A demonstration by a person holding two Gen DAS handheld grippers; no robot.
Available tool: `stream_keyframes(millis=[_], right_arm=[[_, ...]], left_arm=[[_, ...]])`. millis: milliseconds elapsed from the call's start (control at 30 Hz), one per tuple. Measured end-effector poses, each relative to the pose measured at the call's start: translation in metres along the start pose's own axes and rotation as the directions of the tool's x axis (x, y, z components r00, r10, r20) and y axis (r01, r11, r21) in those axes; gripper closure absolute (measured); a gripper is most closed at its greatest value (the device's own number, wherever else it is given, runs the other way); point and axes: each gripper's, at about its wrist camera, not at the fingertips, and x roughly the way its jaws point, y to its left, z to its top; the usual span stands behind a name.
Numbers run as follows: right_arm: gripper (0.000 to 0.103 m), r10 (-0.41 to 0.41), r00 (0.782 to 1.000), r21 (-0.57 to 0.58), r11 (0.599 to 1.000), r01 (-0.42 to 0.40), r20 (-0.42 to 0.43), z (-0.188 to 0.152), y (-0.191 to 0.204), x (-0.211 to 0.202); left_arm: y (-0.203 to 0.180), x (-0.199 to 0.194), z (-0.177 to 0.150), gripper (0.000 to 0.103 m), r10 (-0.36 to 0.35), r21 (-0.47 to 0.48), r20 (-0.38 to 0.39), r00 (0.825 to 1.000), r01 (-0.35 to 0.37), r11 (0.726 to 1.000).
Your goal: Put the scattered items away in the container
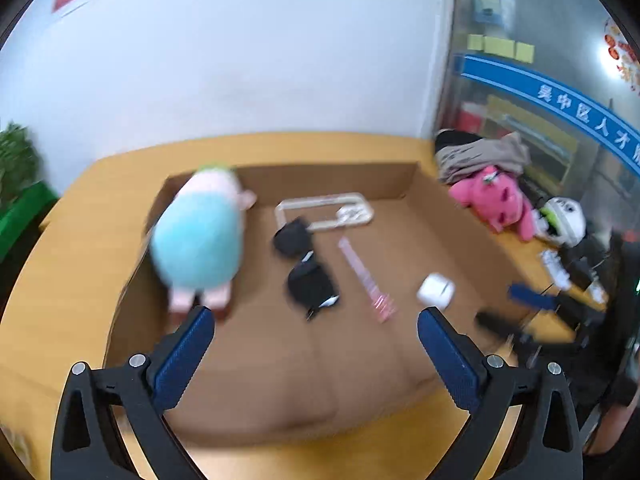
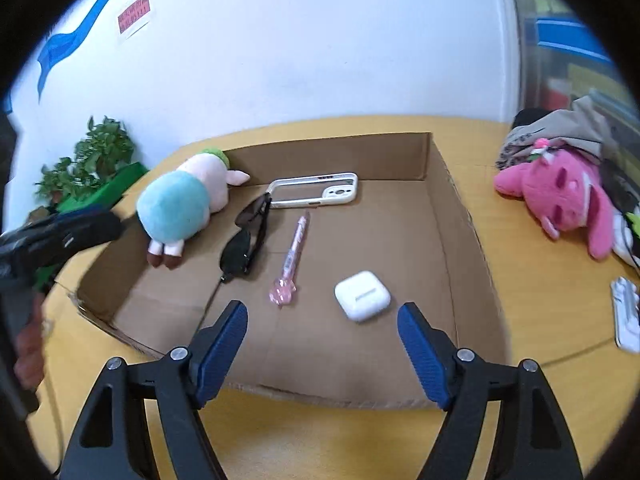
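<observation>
The left tongs [image 1: 316,320] stood spread as wide as they go, nothing between the blue pads, low in the left wrist frame above the near floor of the box [image 1: 424,208]. The right tongs [image 2: 322,314] were also spread, a little less widely, and empty, low in the right wrist frame over the near edge of the box [image 2: 444,184]. Neither pair touched anything.

Just above the right tongs, in the frame's lower middle, lay the earbud case [image 2: 362,295] on the cardboard. To its left lay the pink pen [image 2: 292,258], then the sunglasses [image 2: 246,242]. The phone case [image 2: 316,190] lay near the far wall at centre, and the blue plush [image 2: 180,204] leaned against the left wall, at centre left of the frame. All five were inside the box, which sat on the yellow desk [image 2: 520,264].

Judging by this, a drop-off step was ending: both tongs were empty above a box that already held several things. Outside it, at the right of the frame, the pink plush [image 2: 560,196] lay on the desk against a heap of clothes [image 2: 568,136], and a white object [image 2: 626,312] lay at the far right edge. If those count as scattered items, the next move called for the right tongs to swing to the right and close on the pink plush's soft body; whether they count could not be told.
</observation>
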Motion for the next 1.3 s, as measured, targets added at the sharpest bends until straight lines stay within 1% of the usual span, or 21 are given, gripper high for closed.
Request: stream_keyframes(millis=[33, 67, 133, 167, 200, 233, 267, 333, 400, 533, 600, 700, 833, 933, 1300], right_arm=[[0.025, -0.01, 1.0, -0.002, 1.0, 0.011, 0.028, -0.003, 0.002, 0.001], [0.026, -0.02, 0.998, 0.005, 1.0, 0.019, 0.051, -0.005, 0.001, 0.003], [0.025, -0.021, 0.999, 0.021, 1.0, 0.019, 0.051, -0.008, -0.004, 0.013], [0.025, -0.021, 0.999, 0.032, 0.999, 0.02, 0.041, -0.011, -0.008, 0.017], [0.025, -0.025, 0.999, 0.039, 0.999, 0.024, 0.037, -0.015, -0.01, 0.02], [0.025, -0.036, 0.998, 0.023, 0.999, 0.035, 0.055, -0.019, -0.009, 0.021], [0.024, -0.047, 0.996, -0.006, 0.999, 0.047, 0.078, -0.022, -0.006, 0.02], [0.02, -0.072, 0.992, -0.058, 0.995, 0.078, 0.103, -0.028, 0.002, 0.023], [0.02, -0.076, 0.987, -0.055, 0.995, 0.085, 0.14, -0.031, 0.003, 0.022], [0.017, -0.081, 0.981, -0.053, 0.994, 0.092, 0.178, -0.034, 0.004, 0.022], [0.016, -0.076, 0.98, -0.057, 0.995, 0.088, 0.181, -0.033, 0.004, 0.022], [0.011, -0.067, 0.982, -0.065, 0.995, 0.08, 0.175, -0.033, 0.005, 0.023], [0.007, -0.066, 0.984, -0.067, 0.995, 0.078, 0.169, -0.033, 0.005, 0.025], [0.006, -0.065, 0.983, -0.067, 0.995, 0.078, 0.169, -0.033, 0.005, 0.026], [0.006, -0.066, 0.983, -0.067, 0.995, 0.078, 0.17, -0.033, 0.005, 0.025]], left_arm=[[0.001, 0.002, -0.009, 0.0, 0.019, -0.003, -0.002, 1.0, -0.019, 1.0], [0.003, 0.005, -0.021, 0.0, 0.068, 0.007, 0.005, 0.998, -0.068, 0.998], [0.004, 0.004, -0.037, 0.0, 0.121, 0.018, 0.029, 0.992, -0.122, 0.992], [0.006, 0.008, -0.045, 0.0, 0.153, 0.009, 0.036, 0.988, -0.154, 0.988], [0.009, 0.009, -0.05, 0.0, 0.167, -0.005, 0.045, 0.985, -0.167, 0.986], [0.014, 0.008, -0.055, 0.0, 0.173, -0.02, 0.058, 0.983, -0.172, 0.985], [0.017, 0.011, -0.06, 0.0, 0.169, -0.031, 0.078, 0.983, -0.167, 0.985], [0.018, 0.01, -0.064, 0.0, 0.167, -0.023, 0.119, 0.979, -0.165, 0.986], [0.022, 0.006, -0.066, 0.0, 0.177, -0.024, 0.145, 0.973, -0.176, 0.984], [0.022, 0.006, -0.069, 0.0, 0.183, -0.032, 0.199, 0.963, -0.18, 0.983], [0.023, 0.007, -0.072, 0.0, 0.186, -0.042, 0.226, 0.956, -0.181, 0.982], [0.022, 0.007, -0.071, 0.0, 0.193, -0.045, 0.223, 0.956, -0.187, 0.981], [0.029, 0.01, -0.07, 0.0, 0.147, -0.061, 0.204, 0.968, -0.137, 0.989], [0.032, 0.012, -0.07, 0.0, 0.128, -0.069, 0.196, 0.972, -0.117, 0.991], [0.031, 0.012, -0.07, 0.0, 0.126, -0.071, 0.194, 0.973, -0.115, 0.991]])
